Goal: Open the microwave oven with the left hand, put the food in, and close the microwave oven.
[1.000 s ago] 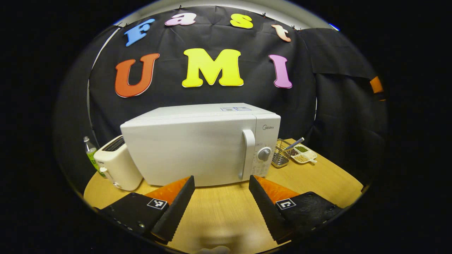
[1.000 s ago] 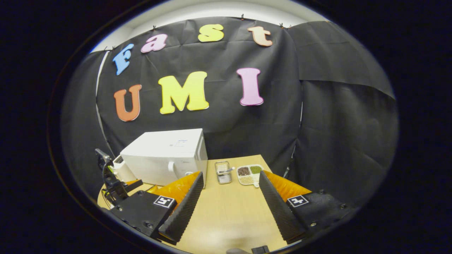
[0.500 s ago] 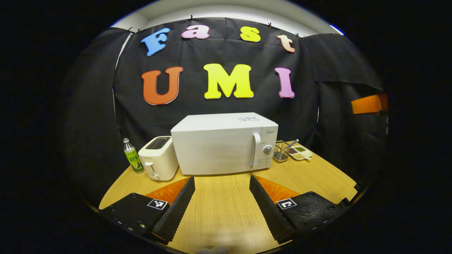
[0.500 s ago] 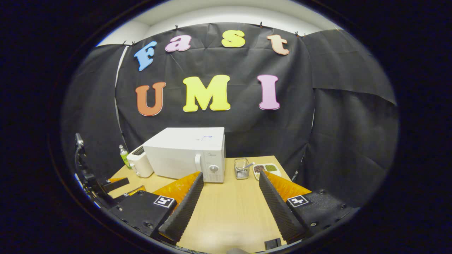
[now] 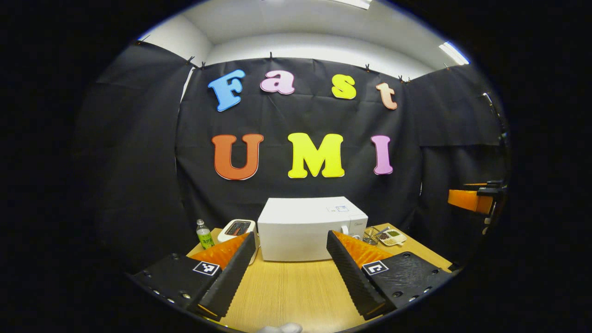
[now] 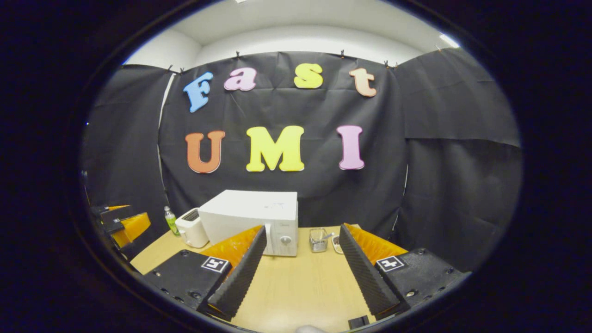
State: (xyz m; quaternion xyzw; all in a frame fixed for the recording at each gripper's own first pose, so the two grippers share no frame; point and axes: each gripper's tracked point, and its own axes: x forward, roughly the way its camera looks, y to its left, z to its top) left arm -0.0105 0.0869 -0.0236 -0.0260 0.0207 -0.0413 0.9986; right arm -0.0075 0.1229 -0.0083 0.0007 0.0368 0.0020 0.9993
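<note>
Microwave oven shut, at 12 o'clock on the worktop, well apart from both grippers. Left gripper and right gripper: jaws open, empty. Versus 1.0 s ago, both have backed off. Judgement: door closed, step finishing; retreat straight, clear of toaster.

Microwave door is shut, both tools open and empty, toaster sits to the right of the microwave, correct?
Not quite. In the left gripper view the toaster sits to the left of the microwave, beside the bottle. The door is shut, and the left tool and right tool are open and empty.
</note>
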